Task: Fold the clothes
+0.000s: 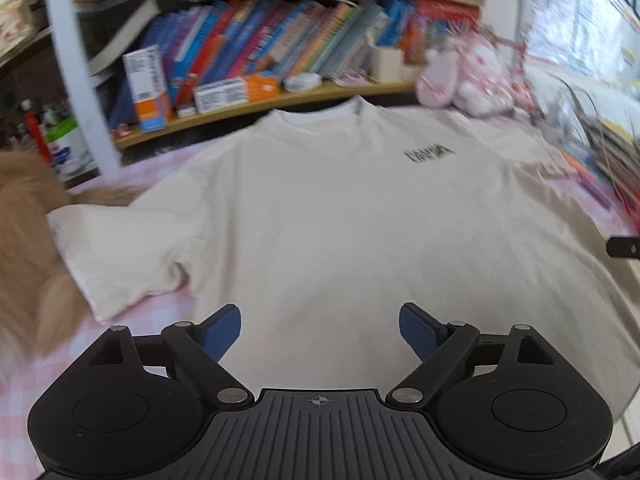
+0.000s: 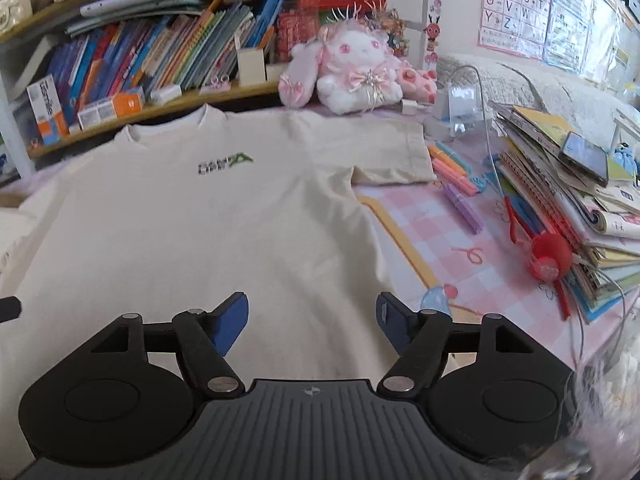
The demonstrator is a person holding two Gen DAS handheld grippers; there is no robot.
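On the pink checked cloth (image 2: 448, 236), a cream T-shirt (image 1: 320, 216) is laid flat, front up, collar toward the bookshelf (image 1: 256, 104), hem nearest the cameras. A small dark and green chest print (image 2: 225, 163) is seen just below the collar. Both short sleeves are spread out sideways; the one in the left wrist view (image 1: 120, 248) is creased near the armpit, the one in the right wrist view (image 2: 384, 152) lies flat beside a bunch of pastel pens (image 2: 452, 168). Left gripper (image 1: 320, 334) is held over the lower part of the shirt, jaws spread wide, nothing between the blue pads (image 1: 224, 332); only shirt fabric is seen beyond the gap. Right gripper (image 2: 313, 322) is held over the lower right part of the shirt near its side edge, jaws likewise parted and empty. No fabric is pinched by either one. Whether the fingertips touch the cloth cannot be told. A pink and white plush rabbit (image 2: 352, 72) is propped against the shelf behind the right sleeve. A stack of books and papers (image 2: 568, 200) with a phone (image 2: 584, 158) on top is piled at the right, with a red ball-shaped item (image 2: 546, 256) at its foot. Tan fur (image 1: 28, 240) is seen at the left edge, touching the left sleeve; blurred, not identified.
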